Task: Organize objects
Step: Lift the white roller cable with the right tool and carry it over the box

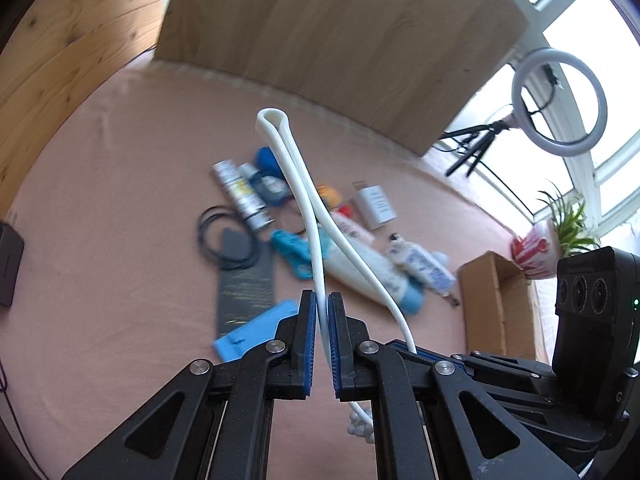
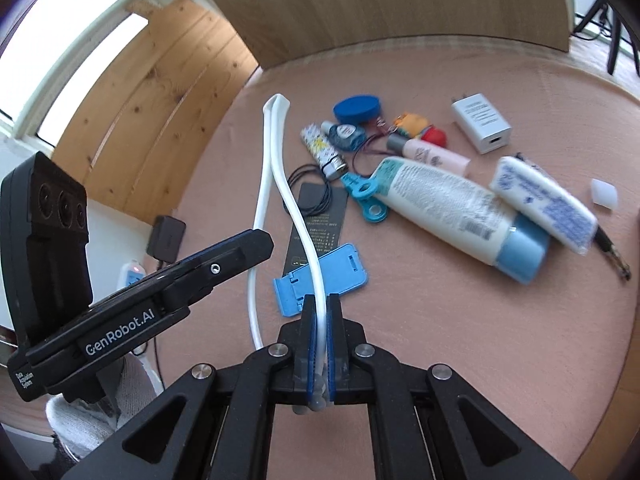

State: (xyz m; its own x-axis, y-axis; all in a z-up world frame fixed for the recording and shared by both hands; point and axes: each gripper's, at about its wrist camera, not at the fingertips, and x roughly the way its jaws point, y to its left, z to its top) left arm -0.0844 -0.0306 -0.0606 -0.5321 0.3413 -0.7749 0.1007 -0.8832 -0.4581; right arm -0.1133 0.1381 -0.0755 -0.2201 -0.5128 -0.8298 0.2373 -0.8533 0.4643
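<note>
A long white band [image 1: 304,200] is folded into a loop and hangs in the air above the pink table [image 1: 120,200]. My left gripper [image 1: 322,304] is shut on one strand of it, the blue pads pressing both sides. My right gripper [image 2: 320,304] is shut on the other strand of the white band [image 2: 296,216]. In the left wrist view the right gripper [image 1: 400,346] sits close at the lower right. The left gripper [image 2: 256,246] shows side-on at the left of the right wrist view. Small pale beads hang at the band's ends below both jaws.
Below lie a white tube with a blue cap [image 2: 452,208], a smaller blue-printed tube [image 2: 544,208], a white charger [image 2: 482,122], a blue phone stand [image 2: 344,276], a black strip [image 2: 320,224] and a patterned spray bottle [image 2: 322,150]. An open cardboard box [image 1: 496,304] stands right.
</note>
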